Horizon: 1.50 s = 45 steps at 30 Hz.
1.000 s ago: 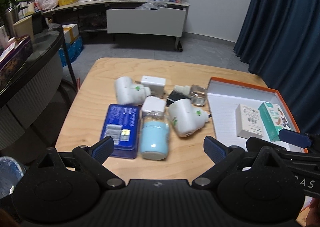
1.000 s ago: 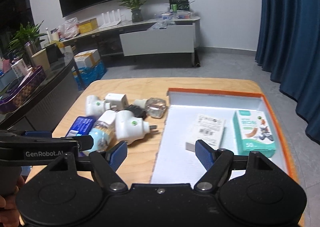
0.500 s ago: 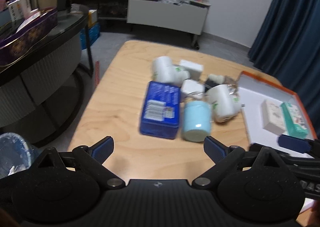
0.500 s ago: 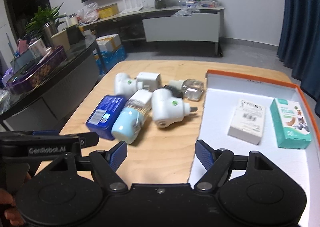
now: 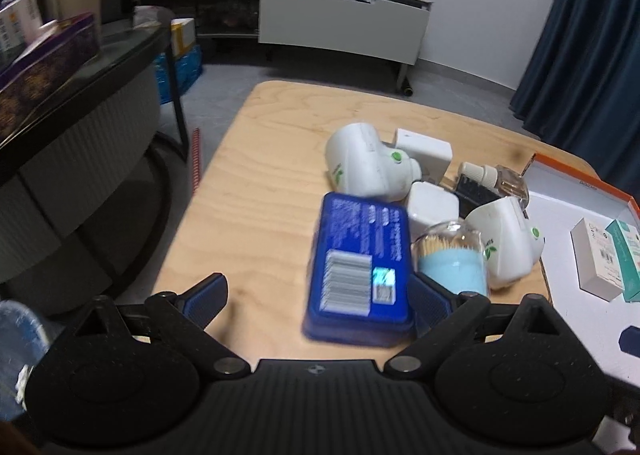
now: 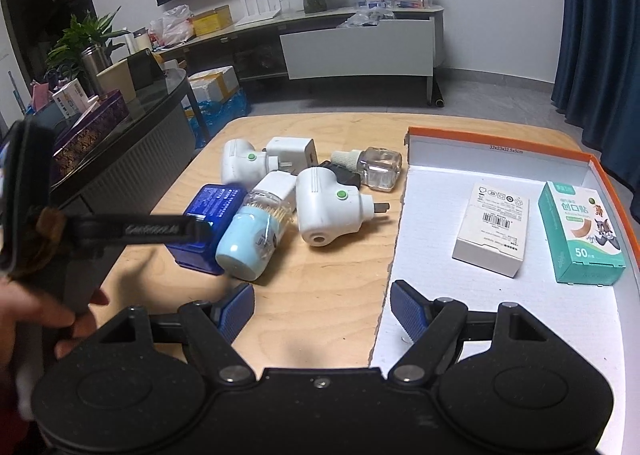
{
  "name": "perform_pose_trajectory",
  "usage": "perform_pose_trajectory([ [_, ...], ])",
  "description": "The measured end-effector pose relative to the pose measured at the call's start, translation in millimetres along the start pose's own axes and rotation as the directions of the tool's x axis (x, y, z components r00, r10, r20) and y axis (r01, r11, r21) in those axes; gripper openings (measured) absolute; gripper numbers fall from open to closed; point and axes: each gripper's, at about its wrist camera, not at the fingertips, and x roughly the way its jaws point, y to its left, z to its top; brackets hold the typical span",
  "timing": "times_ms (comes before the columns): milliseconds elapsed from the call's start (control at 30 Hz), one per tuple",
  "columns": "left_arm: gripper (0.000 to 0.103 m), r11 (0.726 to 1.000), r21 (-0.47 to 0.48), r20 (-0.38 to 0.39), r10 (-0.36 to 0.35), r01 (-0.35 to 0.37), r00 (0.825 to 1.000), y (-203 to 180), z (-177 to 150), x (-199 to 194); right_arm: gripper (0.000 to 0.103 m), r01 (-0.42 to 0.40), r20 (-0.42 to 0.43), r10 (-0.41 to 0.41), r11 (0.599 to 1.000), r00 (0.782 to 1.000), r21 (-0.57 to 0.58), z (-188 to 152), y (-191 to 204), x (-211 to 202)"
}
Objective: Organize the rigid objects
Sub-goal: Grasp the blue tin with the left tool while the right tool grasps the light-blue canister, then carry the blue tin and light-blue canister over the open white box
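**A:** Where are your grippers sitting?

**B:** My left gripper (image 5: pixel 316 295) is spread wide and low over the pale wooden table (image 5: pixel 260 183), with the flat dark-blue plastic box with a barcode label (image 5: pixel 360 267) lying between its blue-padded fingers (image 5: pixel 204 293). The box's right edge is close to the right pad, maybe touching; the blur keeps me from saying. Nothing is clamped.

**A:** Why line up on that one?

**B:** I judge it the easiest pick: it lies flat at the near-left edge of the pile, with open table on its left for a finger.

**A:** And the right?

**B:** My right gripper (image 6: pixel 322 309) is also wide and empty, parked over the near edge of the white shallow cardboard tray with an orange rim (image 6: pixel 500 143), probably ready to receive or steady.

**A:** What else is out there?

**B:** Just beside the box lies a pale-blue toothpick jar with a clear cap (image 6: pixel 250 241) on its side, leaning against 1 of 2 white plug-in heaters with a green dot (image 6: pixel 332 207). Behind are a white square adapter (image 6: pixel 292 153) and a small clear glass refill bottle (image 6: pixel 376 167). The tray already holds 2 cartons: a white box (image 6: pixel 494 227) and a teal plaster box (image 6: pixel 578 231), side by side, apart, leaving room near the front.
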Motion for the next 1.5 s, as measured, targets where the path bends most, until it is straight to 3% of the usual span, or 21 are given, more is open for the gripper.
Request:
perform_pose_trajectory([
  [200,0.098,0.999,0.033,0.000,-0.023,0.023,1.000,-2.6,6.6,16.0,0.089,0.006,-0.009,-0.006,1.000,1.000,-0.003,-0.1,-0.8,3.4],
  [367,0.090,0.999,0.045,-0.016,-0.027,0.028,1.000,-4.2,6.6,28.3,0.089,0.004,-0.024,-0.003,1.000,1.000,0.020,1.0,-1.1,10.2],
  [467,0.076,0.997,0.077,-0.002,-0.030,0.030,1.000,-9.3,7.5,29.3,0.089,0.002,-0.031,-0.002,1.000,1.000,0.006,1.7,3.9,14.3],
  [500,0.062,0.996,0.088,0.006,-0.028,0.027,1.000,-10.3,6.9,28.2,0.089,0.001,-0.034,-0.001,1.000,0.999,0.002,2.2,5.6,15.9],
  [900,0.062,0.999,0.029,0.041,0.032,-0.033,0.999,28.5,-0.7,-6.5,0.089,-0.108,-0.100,0.116,0.991,0.988,0.076,21.5,38.5,66.0],
  [1100,0.062,0.999,0.003,0.055,0.039,-0.040,0.998,37.7,-7.3,-19.2,0.089,-0.033,-0.107,0.040,0.997,0.993,0.066,36.8,58.1,101.4],
  [1167,0.062,0.999,-0.003,0.056,0.041,-0.041,0.998,37.6,-8.8,-20.1,0.080,-0.014,-0.117,0.019,0.999,0.993,0.046,39.5,60.2,113.1],
  [1233,0.062,0.999,-0.015,0.056,0.031,-0.030,0.998,37.5,-9.8,-21.5,0.059,0.020,-0.103,-0.019,1.000,0.994,0.004,40.5,63.1,116.5],
  [1500,0.062,1.000,-0.031,0.065,0.004,-0.002,0.998,27.1,-15.3,-31.8,0.057,0.011,-0.059,-0.013,0.999,0.998,-0.035,33.3,56.2,80.3],
])
